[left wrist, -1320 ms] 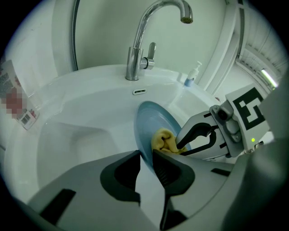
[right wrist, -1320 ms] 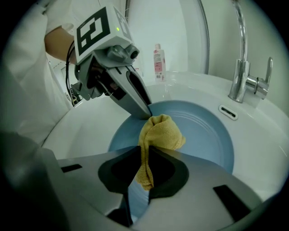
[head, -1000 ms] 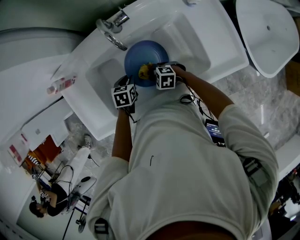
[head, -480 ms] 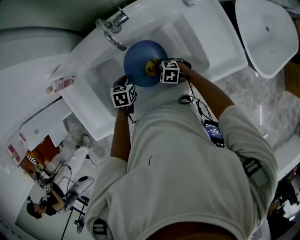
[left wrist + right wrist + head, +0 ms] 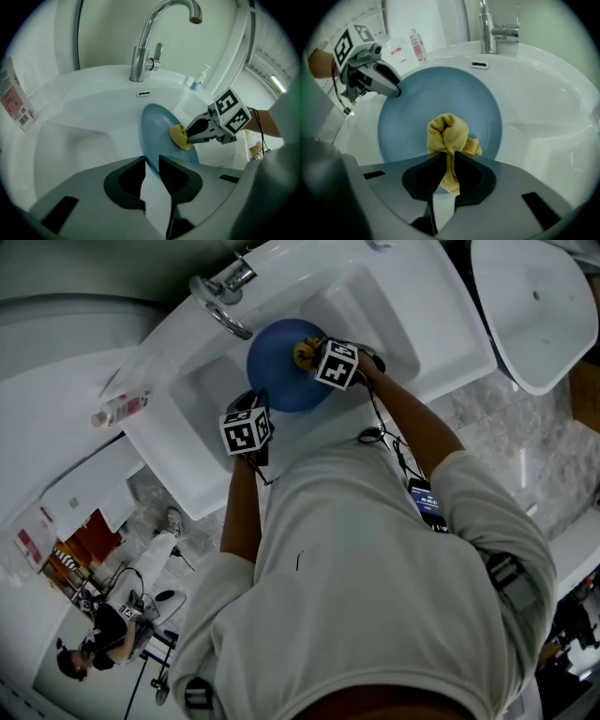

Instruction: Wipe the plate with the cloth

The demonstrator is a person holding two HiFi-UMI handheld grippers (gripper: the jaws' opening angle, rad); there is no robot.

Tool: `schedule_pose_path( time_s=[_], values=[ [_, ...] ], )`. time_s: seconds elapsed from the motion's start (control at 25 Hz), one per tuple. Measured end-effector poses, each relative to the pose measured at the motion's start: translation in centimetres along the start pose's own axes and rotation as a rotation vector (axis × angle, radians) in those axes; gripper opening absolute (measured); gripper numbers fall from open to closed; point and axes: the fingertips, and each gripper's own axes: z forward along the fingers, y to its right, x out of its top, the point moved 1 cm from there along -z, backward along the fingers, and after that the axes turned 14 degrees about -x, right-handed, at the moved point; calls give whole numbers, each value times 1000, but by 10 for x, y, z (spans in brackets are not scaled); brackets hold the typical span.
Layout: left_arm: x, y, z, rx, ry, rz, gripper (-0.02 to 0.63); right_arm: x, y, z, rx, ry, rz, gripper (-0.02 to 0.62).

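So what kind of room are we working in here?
Most likely a bathroom or washroom. There is a white ceramic washbasin, a chrome single-lever mixer tap at its back edge, and a small pump bottle standing on the rim beside the tap.

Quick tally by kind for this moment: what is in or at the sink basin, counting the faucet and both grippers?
Plate: 1
Cloth: 1
Grippers: 2, the left gripper and the right gripper
Faucet: 1
Total: 5
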Motion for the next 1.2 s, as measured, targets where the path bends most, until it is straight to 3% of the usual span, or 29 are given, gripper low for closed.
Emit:
schedule_pose_path(
  time_s=[0.16,0.32,0.6,0.8,1.04,1.2],
  values=[
    [0,1,1,-5,3,-9,101,15,18,4,-38,4,141,51],
    [1,1,1,-5,-1,-5,103,34,23,4,-49,47,176,51],
    [-2,-1,2,-7,-7,-19,106,78,5,0,-38,154,118,51],
    [-5,-3,4,-7,-5,-34,104,100,-24,-6,24,238,65,51],
    [-11,-9,13,-19,-13,-83,103,92,-62,-10,109,232,-10,51],
    [-13,-13,23,-34,-23,-102,103,74,-71,-13,121,199,-70,51]
  ],
)
